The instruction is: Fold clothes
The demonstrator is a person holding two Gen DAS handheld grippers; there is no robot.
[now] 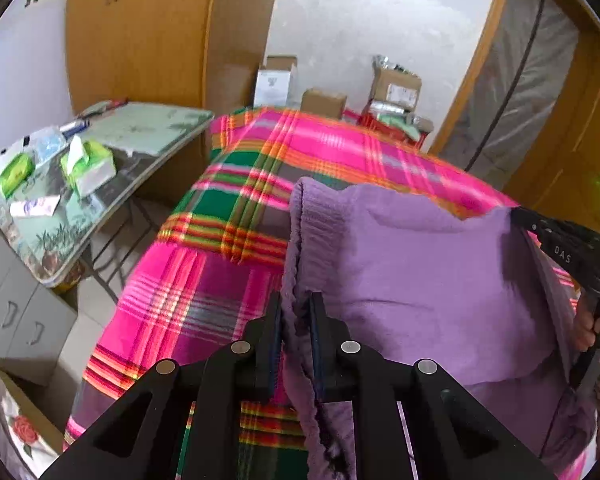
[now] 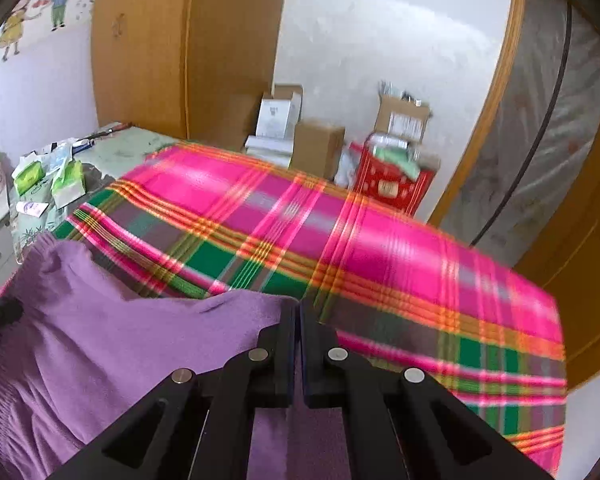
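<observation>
The purple sweater (image 1: pixel 420 280) is pinched by both closed tools, left gripper (image 1: pixel 296 344) and right gripper (image 2: pixel 298 352), and held up over the bed's (image 2: pixel 380 240) near edge (folding looks half done at most)

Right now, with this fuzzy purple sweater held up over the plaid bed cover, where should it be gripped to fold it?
Keep to the edges. The left gripper pinches the ribbed hem side of the fuzzy purple sweater, the right gripper its opposite top edge. The knit sags between them, so grip edges from outside, above the pink plaid bed cover.
</observation>
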